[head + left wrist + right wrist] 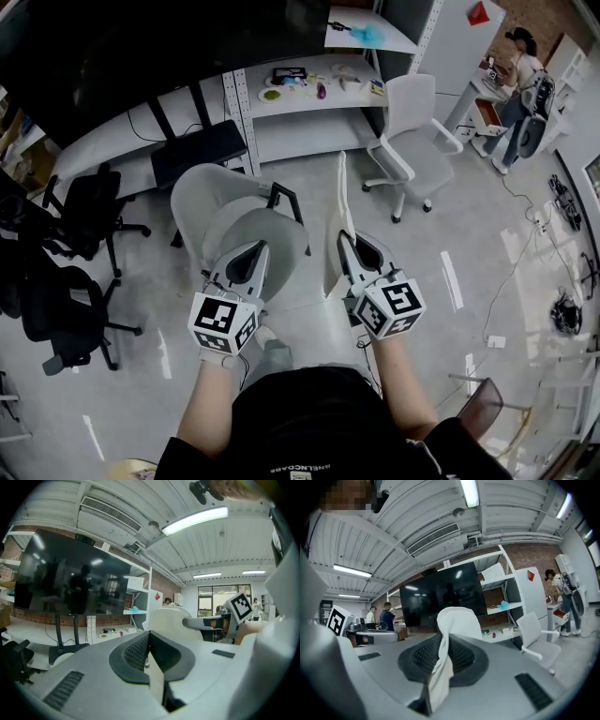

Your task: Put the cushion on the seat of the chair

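A white cushion hangs on edge between my two grippers. My right gripper is shut on its cloth edge; in the right gripper view the white fabric is pinched between the dark pads and rises in a rounded hump. My left gripper is shut on a thin pale edge of the cushion, and the cushion's bulk shows beyond the jaws. The grey chair stands just ahead of the left gripper, its seat under that gripper's tip. The cushion hangs to the right of the seat.
A white office chair stands to the right ahead. Two black office chairs stand at the left. A large dark screen and shelves with small items lie beyond the grey chair. Cables trail on the floor at the right.
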Demonstrator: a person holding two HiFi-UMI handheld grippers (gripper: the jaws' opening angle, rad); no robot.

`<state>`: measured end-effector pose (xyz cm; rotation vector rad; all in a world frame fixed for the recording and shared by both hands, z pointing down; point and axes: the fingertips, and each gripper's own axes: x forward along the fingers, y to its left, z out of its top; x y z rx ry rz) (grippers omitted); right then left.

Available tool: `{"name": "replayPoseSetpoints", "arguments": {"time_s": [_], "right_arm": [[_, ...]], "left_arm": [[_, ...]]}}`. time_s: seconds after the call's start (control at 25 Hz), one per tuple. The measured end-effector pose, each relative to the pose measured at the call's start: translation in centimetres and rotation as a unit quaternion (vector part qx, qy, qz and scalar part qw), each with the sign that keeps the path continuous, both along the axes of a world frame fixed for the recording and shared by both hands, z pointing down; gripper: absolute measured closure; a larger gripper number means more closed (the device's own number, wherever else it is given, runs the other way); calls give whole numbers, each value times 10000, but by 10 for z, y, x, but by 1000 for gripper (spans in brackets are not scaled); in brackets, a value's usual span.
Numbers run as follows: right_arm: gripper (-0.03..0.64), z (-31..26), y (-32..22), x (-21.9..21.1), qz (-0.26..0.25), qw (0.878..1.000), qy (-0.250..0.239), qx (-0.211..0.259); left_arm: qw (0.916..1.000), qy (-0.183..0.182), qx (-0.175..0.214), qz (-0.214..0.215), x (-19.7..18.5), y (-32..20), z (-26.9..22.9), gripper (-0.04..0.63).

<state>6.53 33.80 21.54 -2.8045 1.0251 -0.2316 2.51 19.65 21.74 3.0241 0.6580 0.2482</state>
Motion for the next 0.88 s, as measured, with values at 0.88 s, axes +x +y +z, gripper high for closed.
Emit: {"name": "replayPoseSetpoints", "arguments": {"time_s": [0.88], "right_arm": [[574, 9, -154, 66, -496, 9957, 114, -779]], "left_arm": [[9981, -223, -413, -399, 44, -151, 33, 583]]}}
